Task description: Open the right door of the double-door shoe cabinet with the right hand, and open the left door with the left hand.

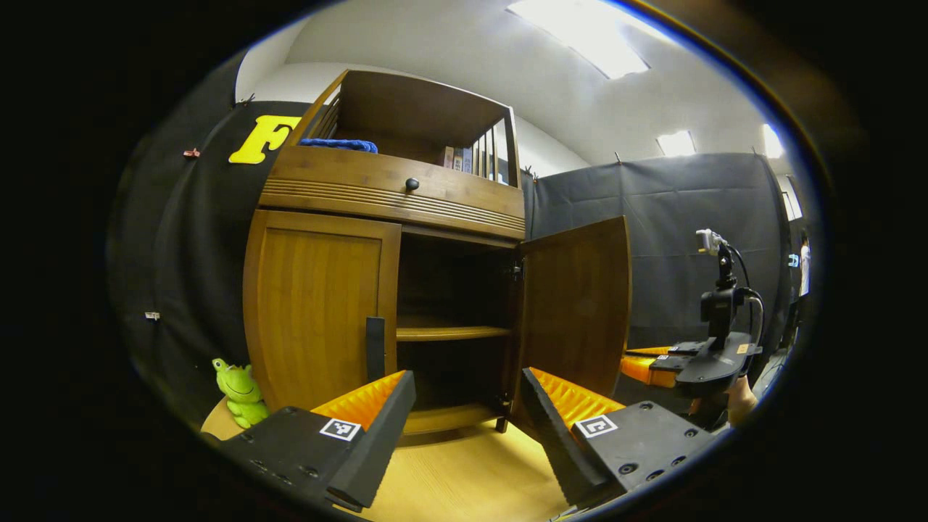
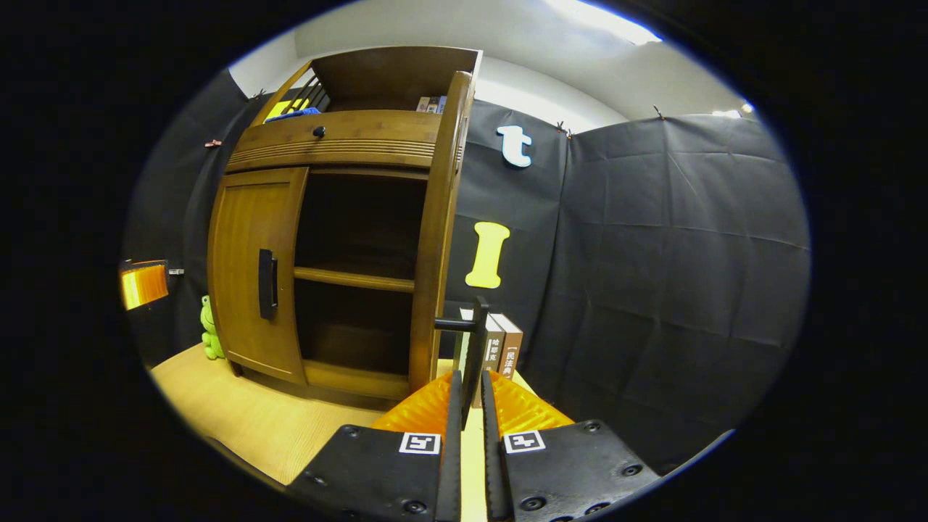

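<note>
Right claw point(image 2: 467, 395) tight on door handle point(image 2: 475, 348) — handle's lower end hidden.

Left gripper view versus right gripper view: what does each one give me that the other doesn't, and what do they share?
Left gripper view: the open left hand-held gripper facing the cabinet, the right door standing open with its inner face showing, and the right hand-held gripper beyond it. Right gripper view: that gripper's fingers closed on the right door's handle, the door edge-on, and books beside the cabinet. Both: the closed left door, the inner shelf, the green frog toy.
</note>
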### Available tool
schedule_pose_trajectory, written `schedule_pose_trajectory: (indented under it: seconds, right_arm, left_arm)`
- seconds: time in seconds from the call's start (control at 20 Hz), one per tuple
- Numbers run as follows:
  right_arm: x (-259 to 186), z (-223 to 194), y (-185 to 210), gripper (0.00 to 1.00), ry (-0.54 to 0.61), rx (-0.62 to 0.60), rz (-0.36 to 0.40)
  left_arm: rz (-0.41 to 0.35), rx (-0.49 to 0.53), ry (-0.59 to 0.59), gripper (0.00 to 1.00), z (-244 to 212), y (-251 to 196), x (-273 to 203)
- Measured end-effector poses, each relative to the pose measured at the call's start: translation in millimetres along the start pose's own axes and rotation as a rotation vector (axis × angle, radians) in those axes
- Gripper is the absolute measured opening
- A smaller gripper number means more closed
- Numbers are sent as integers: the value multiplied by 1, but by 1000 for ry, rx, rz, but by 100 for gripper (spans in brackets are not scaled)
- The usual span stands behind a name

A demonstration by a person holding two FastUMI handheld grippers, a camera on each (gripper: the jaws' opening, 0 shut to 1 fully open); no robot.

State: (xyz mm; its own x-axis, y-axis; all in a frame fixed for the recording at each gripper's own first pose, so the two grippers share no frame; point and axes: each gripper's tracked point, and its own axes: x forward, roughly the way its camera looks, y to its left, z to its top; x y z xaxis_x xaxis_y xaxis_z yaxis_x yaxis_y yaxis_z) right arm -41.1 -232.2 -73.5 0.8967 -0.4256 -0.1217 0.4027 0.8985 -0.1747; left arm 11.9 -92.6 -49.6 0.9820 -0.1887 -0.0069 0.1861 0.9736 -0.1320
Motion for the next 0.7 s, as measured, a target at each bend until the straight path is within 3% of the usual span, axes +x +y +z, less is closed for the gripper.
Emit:
schedule_pose_trajectory:
  seconds: [0.3,0.45,0.65,0.7]
  right_arm:
    - [-14,14,-12,17,-53,13,-60]
    - [-28,27,0,22,-91,34,-17]
    - [-42,42,36,17,-147,11,63]
    - [-42,44,48,33,-157,10,100]
  left_arm:
    - [55,17,-21,92,4,15,-8]
    - [74,18,-32,92,3,22,-8]
    - [97,53,-31,92,-4,31,14]
    - [98,59,-25,92,-6,33,22]
